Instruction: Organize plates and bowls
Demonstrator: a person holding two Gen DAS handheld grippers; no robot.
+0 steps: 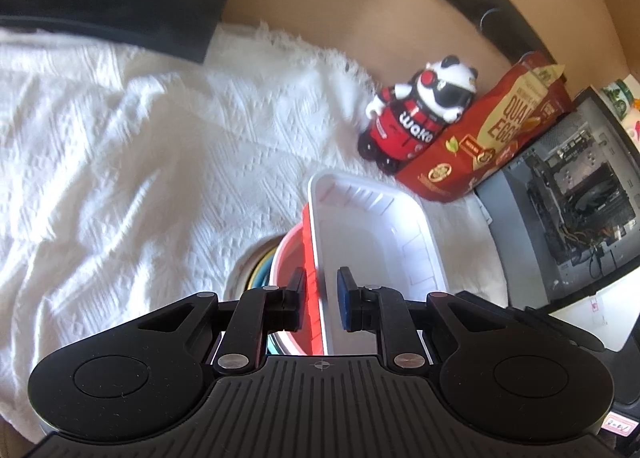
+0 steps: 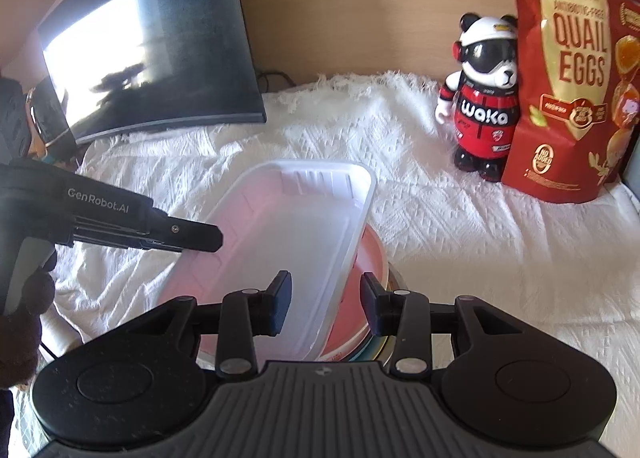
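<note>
A white plastic tray (image 1: 376,242) lies tilted on a red bowl (image 1: 290,258), which tops a stack of coloured dishes (image 1: 260,266). My left gripper (image 1: 322,296) is shut on the tray's left rim, with a red ribbed edge also between its pads. In the right wrist view that left gripper (image 2: 218,238) reaches in from the left to the tray (image 2: 280,226). My right gripper (image 2: 326,300) straddles the tray's right rim and the rim of the red bowl (image 2: 368,258), its jaws narrow around them. The stack's rims (image 2: 386,338) show below.
A white textured cloth (image 2: 460,242) covers the surface. At the back right stand a panda figure (image 2: 482,98) and a red quail eggs bag (image 2: 572,70). A dark monitor (image 2: 152,42) leans at the back left. An open computer case (image 1: 568,202) sits right.
</note>
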